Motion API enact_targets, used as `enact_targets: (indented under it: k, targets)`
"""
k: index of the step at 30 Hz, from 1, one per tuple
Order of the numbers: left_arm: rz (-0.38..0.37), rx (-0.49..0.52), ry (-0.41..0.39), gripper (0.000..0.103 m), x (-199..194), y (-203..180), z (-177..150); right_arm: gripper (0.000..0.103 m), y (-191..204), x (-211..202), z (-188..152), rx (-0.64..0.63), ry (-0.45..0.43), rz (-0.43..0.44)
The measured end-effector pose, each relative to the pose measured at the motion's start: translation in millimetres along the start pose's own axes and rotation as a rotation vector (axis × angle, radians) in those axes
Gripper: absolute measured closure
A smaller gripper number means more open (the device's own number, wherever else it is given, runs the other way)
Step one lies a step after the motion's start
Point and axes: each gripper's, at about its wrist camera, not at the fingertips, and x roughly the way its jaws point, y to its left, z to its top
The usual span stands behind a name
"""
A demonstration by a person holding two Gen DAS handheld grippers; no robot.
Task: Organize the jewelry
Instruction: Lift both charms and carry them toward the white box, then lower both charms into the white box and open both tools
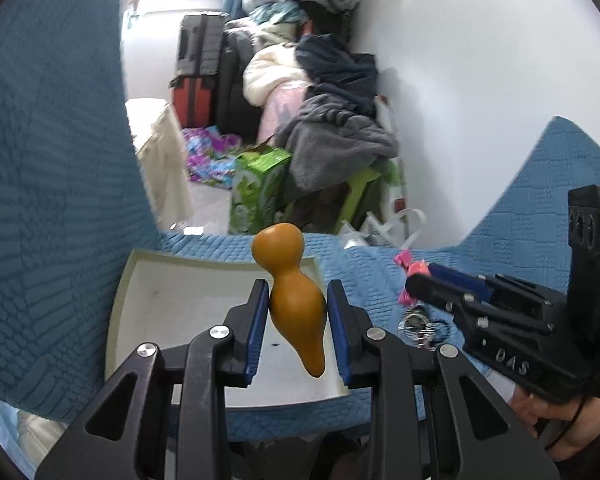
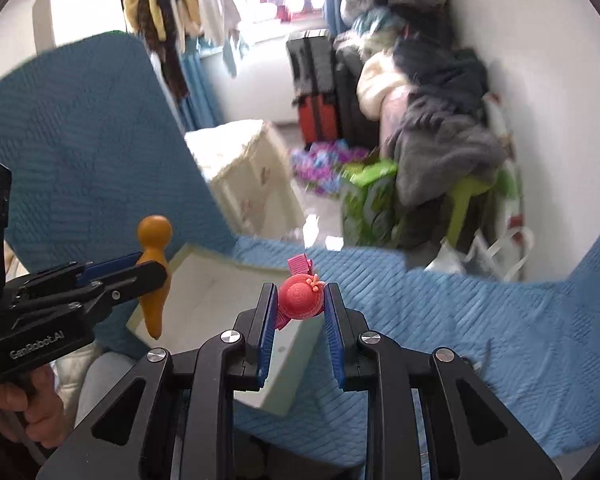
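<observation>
My left gripper (image 1: 298, 296) is shut on an orange gourd-shaped piece (image 1: 296, 300), held above a shallow white tray (image 1: 180, 300) on the blue quilt. In the right wrist view the same gourd (image 2: 153, 276) hangs in the left gripper (image 2: 156, 270) beside the tray (image 2: 220, 288). My right gripper (image 2: 300, 300) is shut on a pink hair clip with a round red hat ornament (image 2: 302, 298). The left wrist view shows that clip (image 1: 410, 270) at the tip of the right gripper (image 1: 414, 276). A silver piece of jewelry (image 1: 418, 326) lies on the quilt right of the tray.
The blue quilt (image 2: 480, 320) covers the bed and rises at the left. Beyond the bed's edge stand a green box (image 1: 260, 188), suitcases (image 1: 198, 72), a pile of clothes (image 1: 340, 136) and a cream cabinet (image 2: 240, 172). A hand (image 2: 16, 404) holds the left gripper's handle.
</observation>
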Motion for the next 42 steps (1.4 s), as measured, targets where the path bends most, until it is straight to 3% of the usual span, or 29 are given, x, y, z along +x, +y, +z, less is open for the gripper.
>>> enact_targets:
  k: [4, 14, 20, 32, 39, 41, 42]
  targets:
    - [0.024, -0.046, 0.032, 0.072, 16.4, 21.7, -7.9, 0.082, 18.1, 30.6, -7.3, -0.073, 0.067, 0.007]
    - [0.103, -0.098, 0.149, 0.072, 61.5, 62.4, -24.8, 0.082, 39.0, 90.2, -22.4, -0.111, 0.152, 0.012]
    - [0.131, -0.089, 0.165, 0.072, 79.5, 68.5, -31.7, 0.082, 40.0, 119.7, -30.7, -0.136, 0.207, -0.005]
    - [0.127, -0.118, 0.217, 0.072, 97.8, 75.4, -42.9, 0.082, 40.5, 134.0, -38.3, -0.135, 0.248, -0.022]
    - [0.118, -0.134, 0.183, 0.072, 85.0, 76.8, -38.8, 0.077, 38.0, 123.8, -34.4, -0.125, 0.217, -0.033]
    - [0.122, -0.133, 0.171, 0.062, 78.9, 76.7, -36.4, 0.071, 35.9, 116.6, -31.7, -0.121, 0.199, -0.036]
    - [0.124, -0.136, 0.163, 0.048, 75.0, 76.7, -34.5, 0.071, 35.3, 113.4, -29.9, -0.119, 0.194, -0.037]
